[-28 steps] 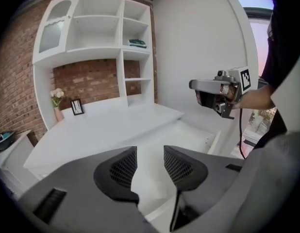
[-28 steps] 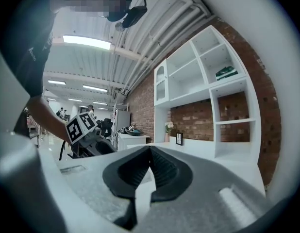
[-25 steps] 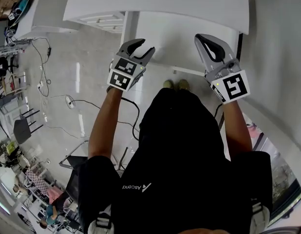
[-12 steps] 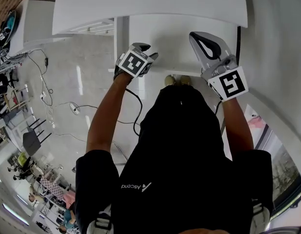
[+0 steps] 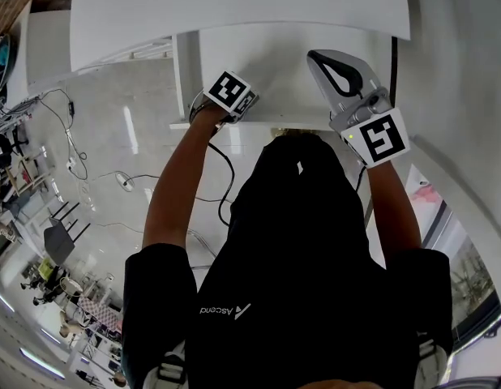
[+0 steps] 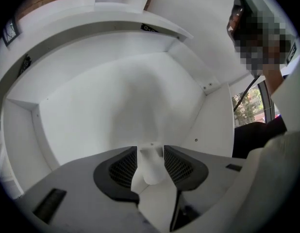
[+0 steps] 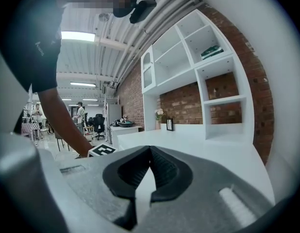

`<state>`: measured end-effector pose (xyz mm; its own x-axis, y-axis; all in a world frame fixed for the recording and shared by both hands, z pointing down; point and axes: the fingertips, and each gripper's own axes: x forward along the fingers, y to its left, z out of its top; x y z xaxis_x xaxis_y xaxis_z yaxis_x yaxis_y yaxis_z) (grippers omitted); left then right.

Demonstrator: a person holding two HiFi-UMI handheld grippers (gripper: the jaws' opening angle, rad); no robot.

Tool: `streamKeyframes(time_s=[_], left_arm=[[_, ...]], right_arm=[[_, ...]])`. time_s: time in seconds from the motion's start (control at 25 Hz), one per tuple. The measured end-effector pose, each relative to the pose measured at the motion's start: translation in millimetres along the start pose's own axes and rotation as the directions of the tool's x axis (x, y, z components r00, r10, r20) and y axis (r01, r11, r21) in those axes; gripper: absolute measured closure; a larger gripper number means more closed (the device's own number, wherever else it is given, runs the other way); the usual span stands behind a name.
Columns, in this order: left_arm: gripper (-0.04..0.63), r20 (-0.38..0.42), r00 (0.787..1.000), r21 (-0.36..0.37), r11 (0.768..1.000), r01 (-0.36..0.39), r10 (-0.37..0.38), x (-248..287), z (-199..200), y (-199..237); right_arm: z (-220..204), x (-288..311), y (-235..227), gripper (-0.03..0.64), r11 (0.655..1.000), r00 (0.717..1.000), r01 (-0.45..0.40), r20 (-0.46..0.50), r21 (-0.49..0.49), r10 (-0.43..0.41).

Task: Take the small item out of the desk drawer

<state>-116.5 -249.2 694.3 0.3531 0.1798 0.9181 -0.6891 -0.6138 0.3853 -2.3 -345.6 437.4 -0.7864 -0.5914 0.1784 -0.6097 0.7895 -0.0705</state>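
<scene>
In the head view a white drawer (image 5: 275, 71) juts out below the white desk top (image 5: 234, 6). My left gripper (image 5: 220, 108) is at the drawer's front edge, its jaws hidden under the marker cube. The left gripper view shows my left gripper (image 6: 150, 152) shut on a small white drawer handle (image 6: 151, 171), with the bare white drawer inside (image 6: 121, 101) beyond it. No small item shows there. My right gripper (image 5: 327, 59) hovers over the drawer's right part. In its own view my right gripper (image 7: 149, 152) is shut, with nothing in it.
Cables (image 5: 121, 177) trail over the glossy floor at left. A black cable (image 5: 394, 55) runs down the desk's right side. White wall shelves (image 7: 198, 47) on a brick wall stand behind the desk. People and office chairs (image 7: 96, 123) are far back in the room.
My left gripper was open in front of the desk; it has moved forward to the drawer's front edge and shut on the handle. The right gripper has barely shifted.
</scene>
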Motion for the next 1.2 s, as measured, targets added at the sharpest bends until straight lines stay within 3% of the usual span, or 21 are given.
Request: streamKeyframes(time_s=[0.44, 0.6, 0.96, 1.2], left_arm=[[0.417, -0.128, 0.990, -0.028, 0.998, 0.047, -0.050, 31, -2, -4], [0.417, -0.136, 0.989, -0.030, 0.998, 0.052, -0.056, 37, -1, -5], [0.428, -0.084, 0.995, -0.063, 0.997, 0.042, -0.047, 27, 2, -2], [0.428, 0.095, 0.995, -0.074, 0.997, 0.013, -0.006, -8, 20, 0]], right_arm=[[-16, 1, -24, 0.617, 1.000, 1.000, 0.018, -0.009, 0.022, -0.018], [-22, -1, -28, 0.617, 0.999, 1.000, 0.019, -0.014, 0.041, -0.018], [-19, 1, -27, 0.617, 0.999, 1.000, 0.014, -0.005, 0.041, -0.014], [-12, 1, -16, 0.617, 1.000, 1.000, 0.008, 0.012, 0.031, -0.008]])
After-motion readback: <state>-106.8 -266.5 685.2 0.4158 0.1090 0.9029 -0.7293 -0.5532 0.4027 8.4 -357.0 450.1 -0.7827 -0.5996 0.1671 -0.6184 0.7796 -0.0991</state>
